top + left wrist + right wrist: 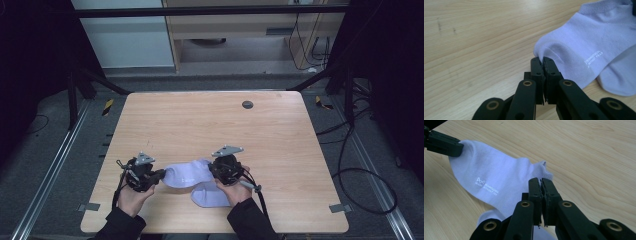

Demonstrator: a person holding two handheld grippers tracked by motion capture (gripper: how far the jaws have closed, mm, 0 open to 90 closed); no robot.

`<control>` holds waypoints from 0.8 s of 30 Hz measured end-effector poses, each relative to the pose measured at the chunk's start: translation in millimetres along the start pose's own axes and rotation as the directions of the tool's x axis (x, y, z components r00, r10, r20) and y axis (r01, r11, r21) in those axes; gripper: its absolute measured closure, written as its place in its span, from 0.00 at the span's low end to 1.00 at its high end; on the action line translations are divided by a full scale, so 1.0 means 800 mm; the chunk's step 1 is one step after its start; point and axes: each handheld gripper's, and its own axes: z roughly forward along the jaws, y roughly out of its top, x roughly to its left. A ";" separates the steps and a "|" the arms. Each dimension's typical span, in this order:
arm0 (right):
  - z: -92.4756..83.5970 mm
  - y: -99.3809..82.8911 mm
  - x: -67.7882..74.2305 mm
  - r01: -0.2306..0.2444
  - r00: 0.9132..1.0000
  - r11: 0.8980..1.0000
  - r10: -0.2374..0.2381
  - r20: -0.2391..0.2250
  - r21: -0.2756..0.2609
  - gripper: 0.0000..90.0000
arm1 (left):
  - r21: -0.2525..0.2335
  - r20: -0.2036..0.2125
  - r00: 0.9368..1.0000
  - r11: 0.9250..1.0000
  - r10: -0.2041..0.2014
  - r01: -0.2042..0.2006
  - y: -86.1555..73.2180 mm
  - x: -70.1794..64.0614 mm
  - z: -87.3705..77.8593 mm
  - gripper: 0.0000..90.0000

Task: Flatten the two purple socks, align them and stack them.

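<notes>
Socks: we see 2 pale lilac socks near the front edge of the tabletop (210, 120), about midway along it; the upper sock (187, 174) lies stretched between our 2 tools, and the lower sock (212, 195) lies partly under it, closer to the front edge.
Upper sock: in the left gripper view the upper sock (584, 45) carries small white lettering on its side; in the right gripper view the same sock (491, 177) shows a white logo and 2 lines of print.
Lower sock: a rounded part of it shows beneath the upper one in the left gripper view (621, 77).
Left tool: our left tool (159, 174) is closed tight on the rounded toe end of the upper sock; in its own view (543, 61) the jaws meet with fabric pinched between the tips.
Right tool: our right tool (214, 167) is clamped on the ribbed cuff end of the upper sock; in its own view (541, 182) the jaws are pressed together over the cuff edge.
Hands: our left hand (131, 196) and right hand (239, 189) come in from the front edge, each wrapped around its tool.
Tabletop: light wood, with a small dark round disc (247, 104) near the far edge.
</notes>
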 end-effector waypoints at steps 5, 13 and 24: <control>-0.025 -0.014 -0.015 -0.013 1.000 1.000 0.013 0.011 0.002 0.97 | 0.001 0.027 0.999 1.000 0.023 -0.023 0.006 -0.020 0.002 0.97; -0.056 -0.036 -0.031 -0.025 0.999 1.000 0.025 0.032 -0.011 0.97 | 0.001 0.061 0.996 0.998 0.060 -0.061 0.014 -0.046 0.007 0.97; -0.073 -0.067 -0.039 -0.041 0.998 0.999 0.041 0.045 -0.005 0.97 | 0.034 0.093 0.990 0.993 0.107 -0.110 0.017 -0.073 0.023 0.97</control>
